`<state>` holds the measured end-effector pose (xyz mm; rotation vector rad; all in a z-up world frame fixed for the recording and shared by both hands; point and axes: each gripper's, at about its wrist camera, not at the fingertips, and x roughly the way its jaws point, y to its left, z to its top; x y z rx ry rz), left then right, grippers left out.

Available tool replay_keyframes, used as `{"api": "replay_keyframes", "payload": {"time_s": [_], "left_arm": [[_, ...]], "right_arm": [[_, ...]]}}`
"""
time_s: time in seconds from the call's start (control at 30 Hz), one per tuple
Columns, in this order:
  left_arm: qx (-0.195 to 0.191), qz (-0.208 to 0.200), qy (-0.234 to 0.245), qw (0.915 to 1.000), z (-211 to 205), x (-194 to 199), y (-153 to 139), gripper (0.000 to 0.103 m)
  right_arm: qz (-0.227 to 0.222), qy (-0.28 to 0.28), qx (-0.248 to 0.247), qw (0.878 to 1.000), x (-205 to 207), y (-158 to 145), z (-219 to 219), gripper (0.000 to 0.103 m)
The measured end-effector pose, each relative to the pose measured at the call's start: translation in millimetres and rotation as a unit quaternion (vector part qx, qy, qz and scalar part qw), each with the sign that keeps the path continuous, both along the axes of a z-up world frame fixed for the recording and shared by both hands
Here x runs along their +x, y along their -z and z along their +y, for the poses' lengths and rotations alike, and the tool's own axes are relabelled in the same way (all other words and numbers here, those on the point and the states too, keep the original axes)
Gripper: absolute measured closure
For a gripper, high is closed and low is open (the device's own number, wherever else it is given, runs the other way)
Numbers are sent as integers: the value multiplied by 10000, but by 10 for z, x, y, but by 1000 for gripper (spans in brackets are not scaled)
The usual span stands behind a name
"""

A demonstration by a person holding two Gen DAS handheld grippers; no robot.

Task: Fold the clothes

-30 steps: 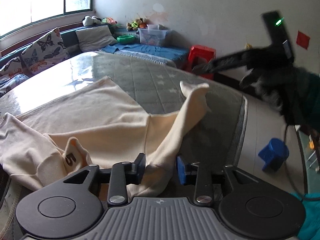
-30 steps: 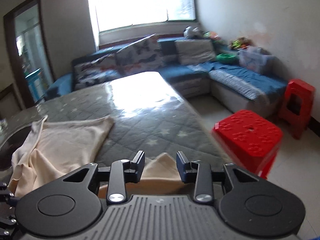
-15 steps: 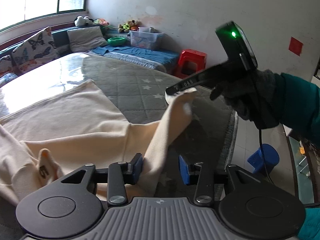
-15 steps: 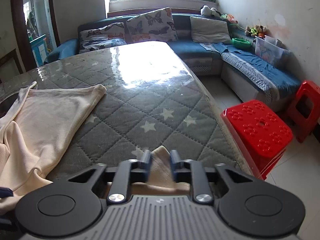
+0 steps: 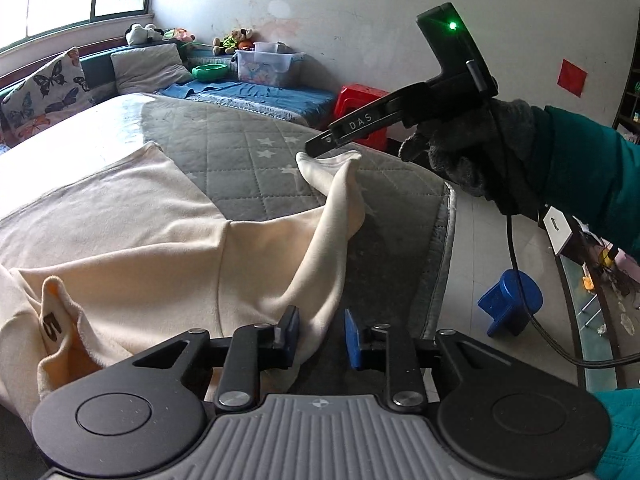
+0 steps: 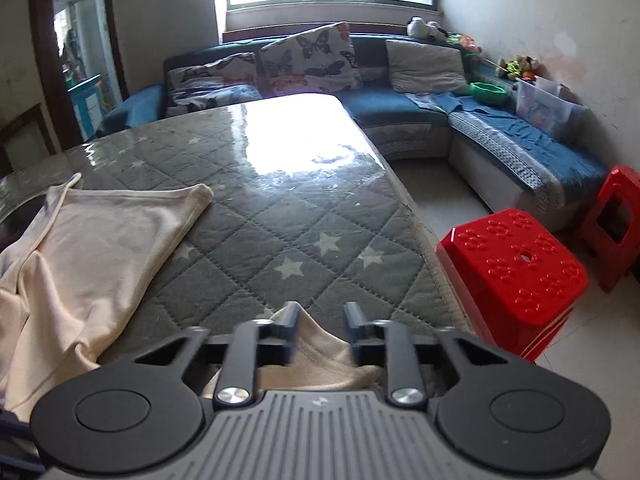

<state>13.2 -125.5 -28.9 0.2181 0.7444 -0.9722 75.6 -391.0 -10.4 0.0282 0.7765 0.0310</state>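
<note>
Indoors | quilted star-print table cover [image 6: 280, 216] | blue sofa [image 6: 400, 100] | red stool [image 6: 516, 264]

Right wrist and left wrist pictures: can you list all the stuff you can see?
Garment: one, cream, spread on the table.
Table cover: one, grey with white stars, on the table.
Stools: two, red, right of the table.
Small stool: one, blue, on the floor.
Sofa: one, blue, under the window.
Butterfly cushions: at least two, on the sofa.
Bowl: one, green, on the sofa.
Left gripper: black, open, garment between its fingers.
Right gripper: black, open, over the sleeve end.
Glove: dark grey, holds the right gripper.
</note>
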Motion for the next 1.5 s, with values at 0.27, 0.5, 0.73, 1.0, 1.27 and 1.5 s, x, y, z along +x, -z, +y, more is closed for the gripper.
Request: {"api": "replay_keyframes", "payload": {"time_s": [0.27, 0.5, 0.73, 1.0, 1.27, 1.5], "left_arm": [[2, 2, -81, 10000, 5, 13, -24, 72], [-12, -13, -76, 10000, 7, 12, -33, 72], [-32, 29, -23, 10000, 29, -5, -35, 65], [-104, 168, -328, 9993, -81, 204, -104, 60], [-129, 493, -898, 9947, -195, 533, -74, 60], [-207, 470, -1292, 9903, -204, 700, -41, 60]], "right_arm": [[228, 79, 15, 9997, 20, 130, -2, 51], [218, 305, 95, 9993, -283, 108, -92, 95], [284, 968, -298, 9945, -837, 70, -196, 95], [29, 949, -178, 9953, -918, -46, -234, 64], [108, 538, -145, 9984, -704, 137, -100, 51], [-17, 650, -98, 9978, -499, 218, -173, 40]]}}
